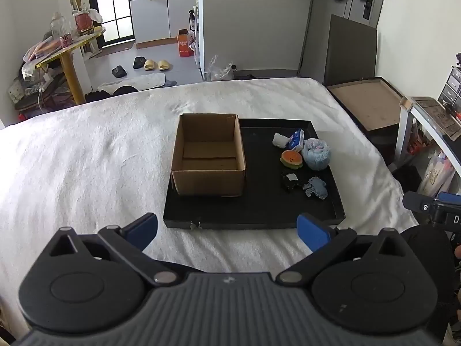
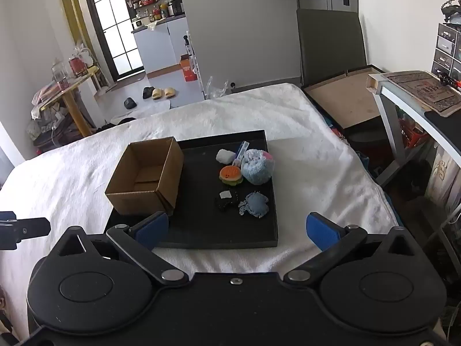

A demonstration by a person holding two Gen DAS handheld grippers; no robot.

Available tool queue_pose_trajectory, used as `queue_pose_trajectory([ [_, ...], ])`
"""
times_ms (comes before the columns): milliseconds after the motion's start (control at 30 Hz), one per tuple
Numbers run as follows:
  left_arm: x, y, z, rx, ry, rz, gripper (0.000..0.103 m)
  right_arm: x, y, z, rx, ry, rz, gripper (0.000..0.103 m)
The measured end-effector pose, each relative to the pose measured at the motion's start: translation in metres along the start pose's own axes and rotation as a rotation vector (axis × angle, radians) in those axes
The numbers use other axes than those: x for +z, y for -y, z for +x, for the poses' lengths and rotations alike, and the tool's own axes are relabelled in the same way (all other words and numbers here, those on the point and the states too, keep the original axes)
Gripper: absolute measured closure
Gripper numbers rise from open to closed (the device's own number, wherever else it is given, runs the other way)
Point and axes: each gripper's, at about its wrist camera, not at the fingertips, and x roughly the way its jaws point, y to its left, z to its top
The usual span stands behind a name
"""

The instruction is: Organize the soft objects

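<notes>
An open, empty cardboard box (image 1: 208, 158) (image 2: 145, 177) stands on the left part of a black tray (image 1: 259, 216) (image 2: 207, 230) on the white bed. On the tray's right lie a fluffy blue ball (image 1: 317, 154) (image 2: 257, 167), an orange plush (image 1: 291, 158) (image 2: 230, 175), a white wad (image 1: 280, 140) (image 2: 225, 156), a blue tissue pack (image 1: 296, 139) (image 2: 240, 152), a black item (image 1: 291, 181) (image 2: 226, 199) and a blue knitted piece (image 1: 317, 188) (image 2: 255, 204). My left gripper (image 1: 227, 232) and right gripper (image 2: 237, 230) are open, empty, and hover before the tray's near edge.
The white blanket (image 1: 86, 158) covers the bed. A brown board (image 1: 371, 103) and a white desk (image 2: 417, 101) stand to the right of the bed. A cluttered yellow table (image 1: 66, 49) stands at the far left, with slippers (image 1: 157, 65) on the floor beyond.
</notes>
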Motion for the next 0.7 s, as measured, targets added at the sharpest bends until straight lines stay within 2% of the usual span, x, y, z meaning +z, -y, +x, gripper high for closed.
queue_pose_trajectory([
  [700, -0.0002, 0.0002, -0.0048, -0.026, 0.0, -0.002, 0.001, 0.0035, -0.002, -0.0073, -0.02, 0.003, -0.009, 0.0],
])
